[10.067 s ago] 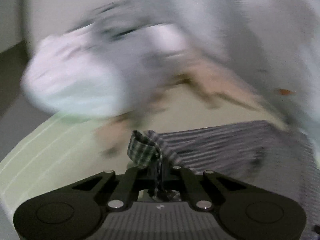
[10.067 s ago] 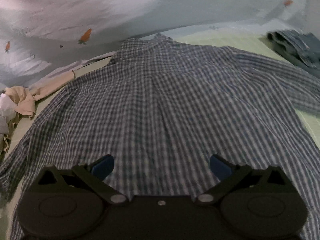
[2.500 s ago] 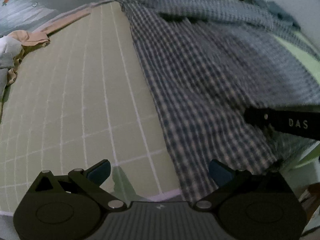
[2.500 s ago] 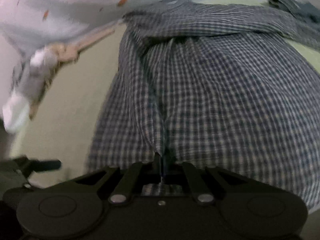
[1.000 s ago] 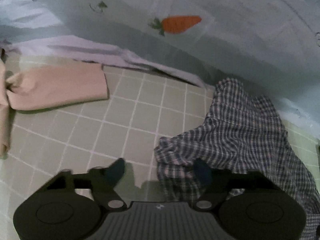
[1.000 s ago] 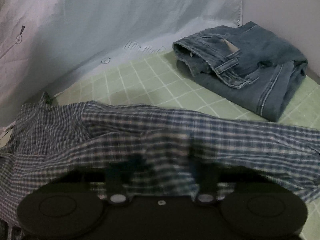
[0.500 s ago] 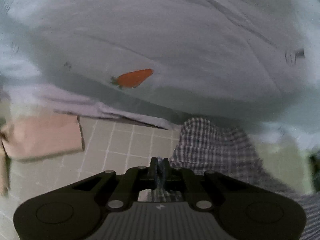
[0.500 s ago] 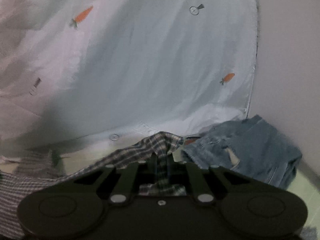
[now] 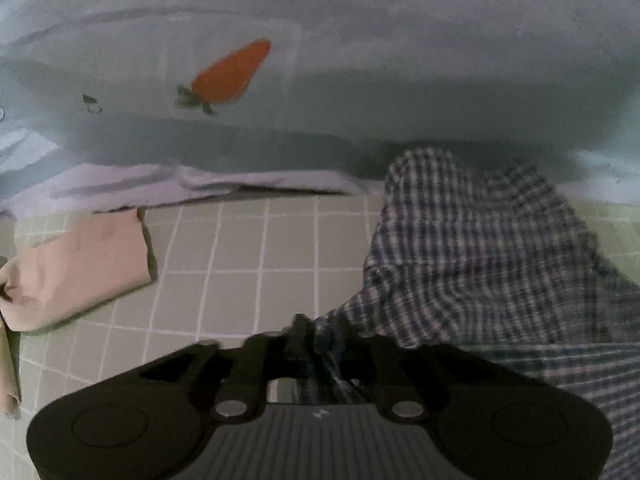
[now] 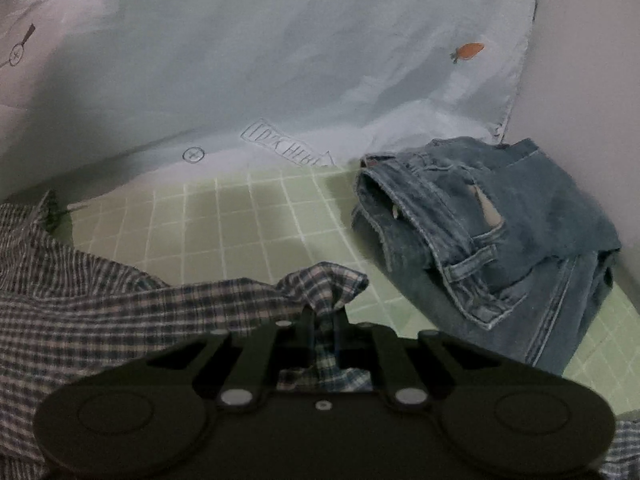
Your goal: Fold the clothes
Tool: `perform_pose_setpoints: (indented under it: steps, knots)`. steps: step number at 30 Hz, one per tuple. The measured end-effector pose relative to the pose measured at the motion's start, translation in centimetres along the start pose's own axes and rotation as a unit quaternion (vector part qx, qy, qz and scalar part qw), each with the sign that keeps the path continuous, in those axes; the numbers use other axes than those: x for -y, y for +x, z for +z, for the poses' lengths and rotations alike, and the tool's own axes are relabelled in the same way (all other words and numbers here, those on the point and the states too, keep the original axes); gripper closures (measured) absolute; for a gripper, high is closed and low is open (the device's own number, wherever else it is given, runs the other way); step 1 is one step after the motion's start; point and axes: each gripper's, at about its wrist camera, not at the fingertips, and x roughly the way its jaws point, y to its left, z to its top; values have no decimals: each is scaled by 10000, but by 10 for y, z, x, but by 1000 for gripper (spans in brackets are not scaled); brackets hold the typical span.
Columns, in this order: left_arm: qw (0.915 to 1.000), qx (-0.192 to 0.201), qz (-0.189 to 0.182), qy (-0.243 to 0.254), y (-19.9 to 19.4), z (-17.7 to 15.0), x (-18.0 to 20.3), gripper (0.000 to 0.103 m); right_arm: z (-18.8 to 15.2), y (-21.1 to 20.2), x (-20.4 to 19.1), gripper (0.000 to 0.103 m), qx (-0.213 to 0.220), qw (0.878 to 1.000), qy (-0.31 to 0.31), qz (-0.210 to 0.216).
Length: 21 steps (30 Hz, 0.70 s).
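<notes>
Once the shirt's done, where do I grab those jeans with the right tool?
Probably the waistband of the jeans, coming in from the left over the bare green mat. That thick folded edge faces the opening and stands raised, while the far side sits against the wall.

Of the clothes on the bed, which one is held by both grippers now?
The checked shirt: the left gripper and right gripper each pinch its cloth. The jeans and pink garment lie untouched.
</notes>
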Motion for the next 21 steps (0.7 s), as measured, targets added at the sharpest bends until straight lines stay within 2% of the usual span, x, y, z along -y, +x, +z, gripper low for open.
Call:
perform_pose_setpoints:
  steps: [1,3,7,9,11,13,17,21]
  knots:
    - [10000,60,-13,-48,-9,0,-3,50,0,-4,-2,94,57,10000,-13,-24]
    - [9992,214,-30,-330,-39,-5,-16,39,-6,-36,-17,94,340,9990,-197,209]
    - [9959,471,-265,-719,-110,-37,-36,31,-17,-101,-47,94,905,9920,-563,674]
    - [9948,576,-248,-797,-145,-65,-37,29,-23,-134,-62,94,1185,9860,-746,905]
    - [9954,518,-249,-769,-168,-95,-33,28,-29,-166,-77,94,1459,9783,-928,1137]
    - [9959,356,-323,-767,-185,-124,-28,28,-53,-193,-100,94,1412,9693,-1257,1574]
    - [9958,33,-450,-798,-206,-178,-20,28,-109,-230,-140,94,1013,9484,-1862,2359]
    - [9961,-213,-479,-716,-219,-221,-20,28,-169,-243,-170,94,436,9245,-2649,2704]
